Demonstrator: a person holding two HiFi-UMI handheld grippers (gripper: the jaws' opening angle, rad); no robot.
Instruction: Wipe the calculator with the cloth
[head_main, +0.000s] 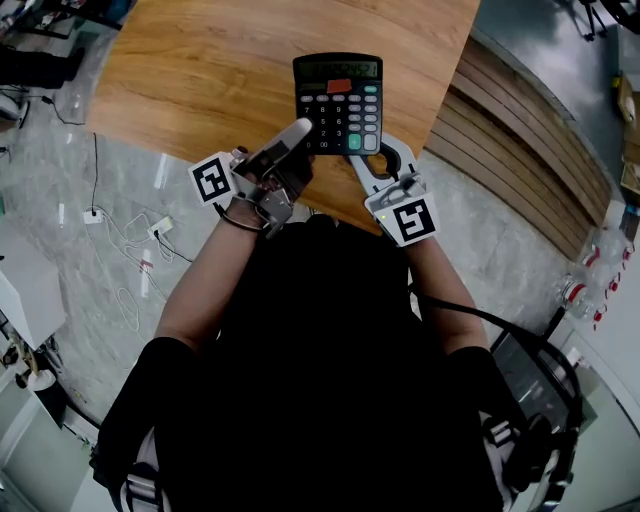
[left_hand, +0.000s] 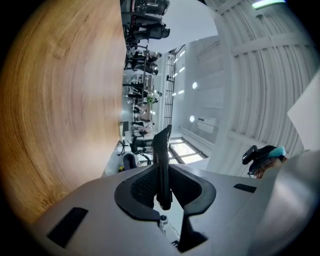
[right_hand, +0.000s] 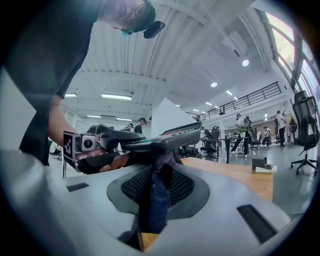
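Note:
A black calculator (head_main: 337, 103) with grey keys is held in the air over the wooden table (head_main: 200, 70). My left gripper (head_main: 298, 132) is shut on its lower left edge. In the left gripper view the calculator (left_hand: 161, 165) stands edge-on between the jaws of that gripper (left_hand: 162, 196). My right gripper (head_main: 368, 158) sits at the calculator's lower right corner. It is shut on a dark blue cloth (right_hand: 159, 192), whose top bunches against the underside of the calculator (right_hand: 165, 140). The head view hides the cloth.
White cables and a socket (head_main: 130, 240) lie on the grey floor to the left. Curved wooden slats (head_main: 520, 150) run along the table's right side. An office chair (right_hand: 305, 130) and several people stand far off in the hall.

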